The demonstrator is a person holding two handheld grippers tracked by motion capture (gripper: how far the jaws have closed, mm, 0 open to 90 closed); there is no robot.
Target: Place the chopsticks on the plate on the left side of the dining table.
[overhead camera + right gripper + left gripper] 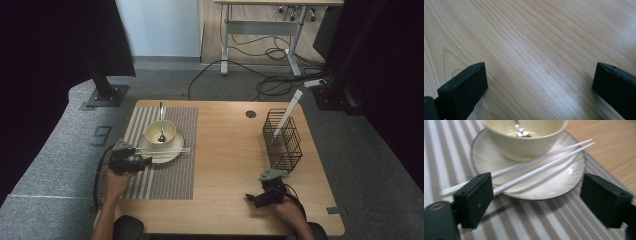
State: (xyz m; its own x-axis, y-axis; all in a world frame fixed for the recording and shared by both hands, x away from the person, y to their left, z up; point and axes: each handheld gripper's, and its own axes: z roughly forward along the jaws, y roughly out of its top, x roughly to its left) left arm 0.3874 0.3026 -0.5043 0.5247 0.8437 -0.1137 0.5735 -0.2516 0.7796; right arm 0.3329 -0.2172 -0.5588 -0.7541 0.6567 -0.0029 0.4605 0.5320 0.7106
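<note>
The left gripper (536,202) stood wide open just beside the plate (486,152), and nothing was pressed between its pads. The chopsticks (541,163) lay across the plate's near rim, in front of the bowl (524,142), with their thick ends sticking out over the mat (529,222), close past the left jaw. The right gripper (539,85) was also open wide and held nothing; it rested over bare wood near the table's (225,150) front edge, well apart from the plate.

In my judgement, the danger was the left jaw: if it brushed the overhanging ends, the smooth chopsticks could roll off the rim or swing apart. A push on the plate could also shake the bowl and the spoon (161,122) in it.

The table was pale wood with a striped woven mat at its left. A black wire basket (282,142) with one white stick stood at the right. Around was grey carpet, cables and another desk behind.
</note>
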